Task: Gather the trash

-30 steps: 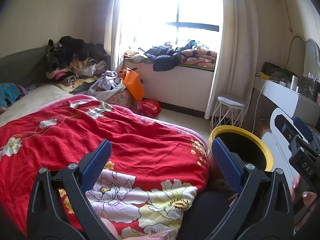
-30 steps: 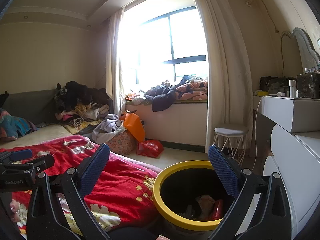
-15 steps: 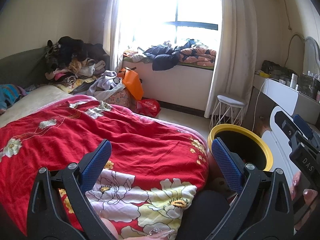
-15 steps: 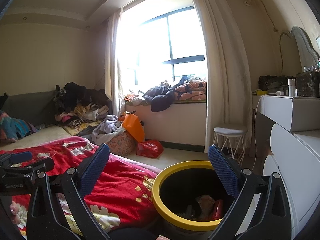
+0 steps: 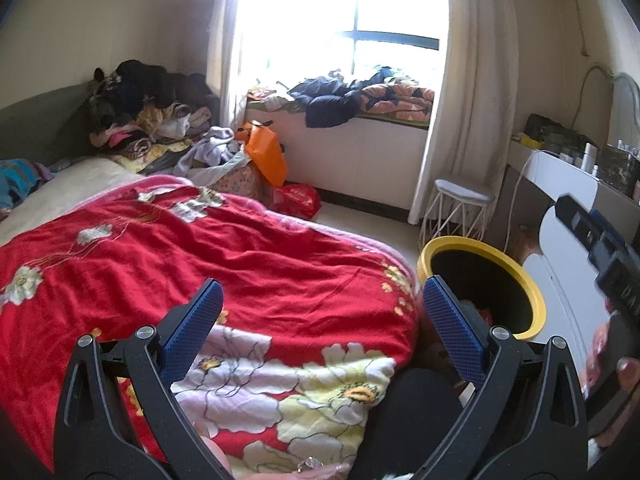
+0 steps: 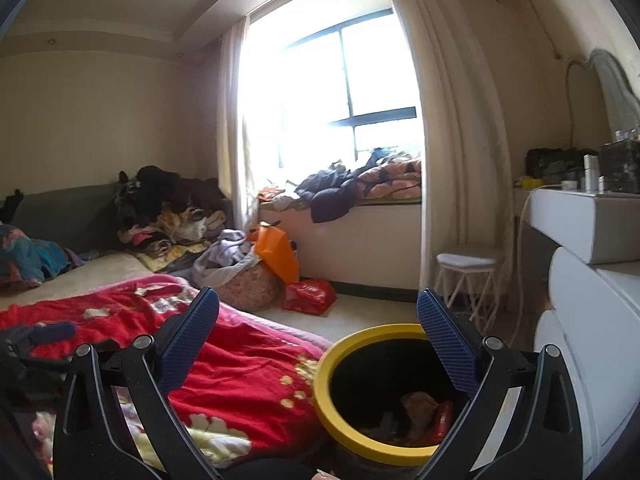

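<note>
A black trash bin with a yellow rim [image 6: 344, 432] stands on the floor between the bed and a white dresser; it also shows in the left wrist view [image 5: 480, 246]. Crumpled wrappers and a red piece of trash [image 6: 440, 420] lie inside it. My right gripper [image 6: 318, 328] is open and empty, above the bin's near side. My left gripper [image 5: 322, 312] is open and empty, above the red floral blanket [image 5: 240, 264] at the bed's foot. The right gripper body [image 5: 600, 248] shows at the right edge of the left wrist view.
A white dresser [image 6: 592, 320] stands right of the bin. A white stool [image 6: 468, 276] is by the curtain. An orange bag [image 6: 276, 252] and a red bag [image 6: 310, 296] sit on the floor under the window seat. Clothes are piled at the bed's far side.
Both grippers have drifted slightly; the right one has tilted up a little. Jaws stay open and empty.
</note>
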Demonstrator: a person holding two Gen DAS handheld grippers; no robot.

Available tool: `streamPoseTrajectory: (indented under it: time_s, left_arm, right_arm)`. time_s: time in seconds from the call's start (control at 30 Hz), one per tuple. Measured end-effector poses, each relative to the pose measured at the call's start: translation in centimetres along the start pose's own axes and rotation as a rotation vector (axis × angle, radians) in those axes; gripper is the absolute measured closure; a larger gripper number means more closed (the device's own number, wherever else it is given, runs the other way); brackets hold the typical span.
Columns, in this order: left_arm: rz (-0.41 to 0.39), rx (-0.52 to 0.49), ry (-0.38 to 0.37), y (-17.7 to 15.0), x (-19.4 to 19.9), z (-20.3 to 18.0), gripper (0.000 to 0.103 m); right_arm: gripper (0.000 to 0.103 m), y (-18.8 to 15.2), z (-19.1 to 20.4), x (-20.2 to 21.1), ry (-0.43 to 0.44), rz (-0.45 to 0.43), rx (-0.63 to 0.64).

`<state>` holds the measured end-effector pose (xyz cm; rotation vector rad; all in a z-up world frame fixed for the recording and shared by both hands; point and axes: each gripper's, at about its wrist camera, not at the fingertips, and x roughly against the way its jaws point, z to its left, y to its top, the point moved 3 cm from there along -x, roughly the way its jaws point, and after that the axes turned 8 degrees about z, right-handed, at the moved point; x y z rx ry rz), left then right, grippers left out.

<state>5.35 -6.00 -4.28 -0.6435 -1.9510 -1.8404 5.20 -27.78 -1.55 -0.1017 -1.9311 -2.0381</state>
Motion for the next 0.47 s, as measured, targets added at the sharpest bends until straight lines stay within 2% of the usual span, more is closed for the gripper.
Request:
streamPoseTrajectory:
  time_s: [0.1,0.2,0.27,0.33,0.37,0.43,0.47]
  left_arm:
    - [0.057,0.065,0.004,-0.4,0.0,2.4,0.011]
    - [0.117,0.19,0.059,-1.8,0.8,7.4,0.011]
    - [0.14,0.282,0.159,-3.1,1.6,11.8,0.011]
    - [0.159,0.415,0.33,-5.4,3.1,18.0,0.011]
    - [0.164,0.465,0.404,-6.5,3.8,20.3,0.011]
    - [0.205,0.578,0.61,-9.9,5.5,26.2,0.011]
    - [0.233,0.605,0.673,-11.1,5.8,28.1,0.011]
  right_arm:
    - [0.006,1.2,2.3,-1.2,0.092,0.048,0.01]
    - [0.006,2.1,7.5,-3.6,0.239,0.134,0.089]
    - [0.006,1.6,13.7,-5.6,0.37,0.225,0.184]
    - [0.006,0.0,20.2,-7.3,0.497,0.321,0.297]
    - [0.006,-1.4,24.2,-8.3,0.568,0.404,0.363]
    - [0.006,-5.0,31.5,-9.6,0.7,0.556,0.452]
    - [0.006,-7.3,35.3,-10.2,0.756,0.624,0.492]
